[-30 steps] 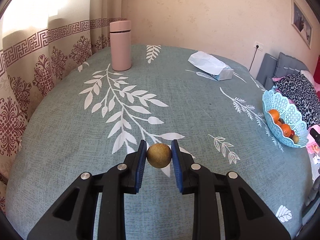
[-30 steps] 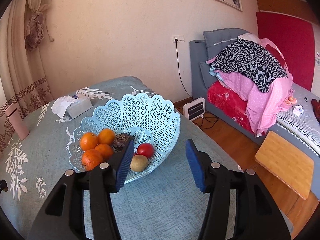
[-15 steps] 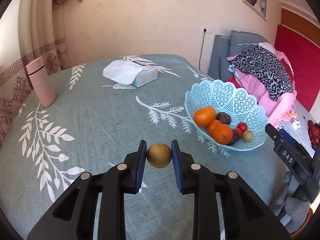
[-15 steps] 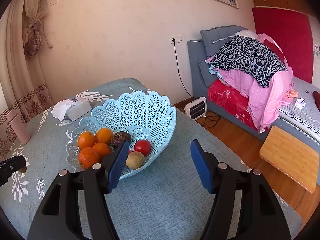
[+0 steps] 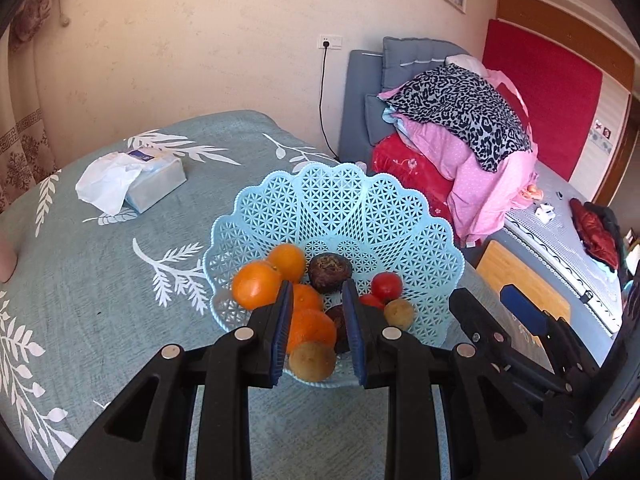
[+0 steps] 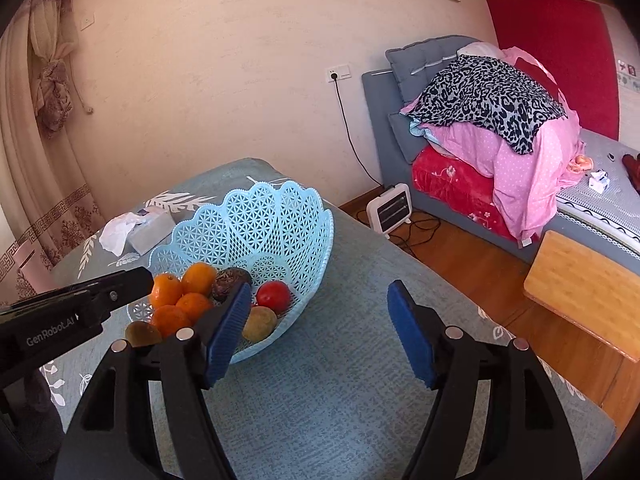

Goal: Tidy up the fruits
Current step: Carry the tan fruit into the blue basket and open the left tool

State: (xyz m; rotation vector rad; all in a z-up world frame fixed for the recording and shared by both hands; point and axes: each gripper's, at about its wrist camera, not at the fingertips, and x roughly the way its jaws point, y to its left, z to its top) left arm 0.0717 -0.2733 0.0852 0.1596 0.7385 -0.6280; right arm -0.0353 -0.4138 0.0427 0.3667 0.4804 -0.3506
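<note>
Blue pads (image 5: 282,332) of the left claw (image 5: 316,286) stand close and parallel, clenched on nothing. The brown fruit (image 5: 312,360) seen in their gap lies below them, at the near rim of the basket, and looks clear of both pads. The right claw (image 6: 320,288), to its right, is released. Its jaws have just been opening, with only tablecloth between them.

Straight ahead of the left claw, the pale blue lattice basket (image 5: 340,208) holds four oranges (image 5: 256,290), two dark wrinkled fruits (image 5: 330,272), two red tomatoes (image 5: 386,286) and a second brown fruit (image 5: 398,314).

The basket sits on a teal tablecloth (image 5: 100,272) printed with white leaves. One tissue box (image 5: 154,186) lies ahead and to the left. Off to the right is a grey bed (image 6: 380,92) piled with pink and leopard-print bedding (image 6: 480,96), and a small white heater (image 6: 390,212) stands on the wooden floor.
</note>
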